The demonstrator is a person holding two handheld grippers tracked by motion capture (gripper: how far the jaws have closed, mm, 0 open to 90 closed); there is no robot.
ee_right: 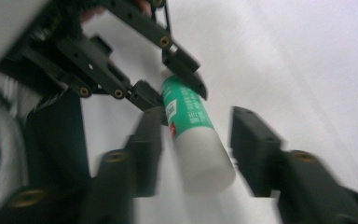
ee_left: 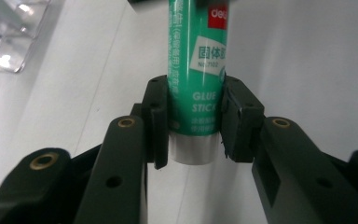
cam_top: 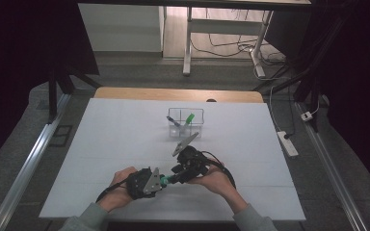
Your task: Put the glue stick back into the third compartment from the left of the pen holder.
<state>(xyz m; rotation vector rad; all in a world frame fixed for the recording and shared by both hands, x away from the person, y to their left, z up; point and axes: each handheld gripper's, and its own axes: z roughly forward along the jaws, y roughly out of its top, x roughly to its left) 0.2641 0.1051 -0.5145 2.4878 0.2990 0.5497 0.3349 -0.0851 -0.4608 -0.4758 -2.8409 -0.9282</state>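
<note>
A white sheet covers the worktop (cam_top: 125,144), with a strip of bare wood showing along its far edge; around it the floor is grey, with metal rails at both sides, dark curtains left and right, and a white desk frame and loose cables beyond. The left half of the sheet lies bare and open, as does the near right corner. Toward the far middle stands a clear plastic organiser (cam_top: 186,121) with compartments; a green-capped marker (cam_top: 188,119) and a darker pen (cam_top: 173,121) lean inside it, though which compartments they occupy I cannot tell. At the near edge the two hands meet. The left tongs (cam_top: 160,181) are clenched on the bottom end of a green glue stick (ee_left: 197,88), pads pressing both sides of its label in the left gripper view. The right tongs (cam_top: 176,179) are released: in the right gripper view the stick's white cap (ee_right: 205,156) lies between the spread jaws with a gap on the one side, the picture being blurred. The glue stick hangs above the sheet between the two tongs.
</note>
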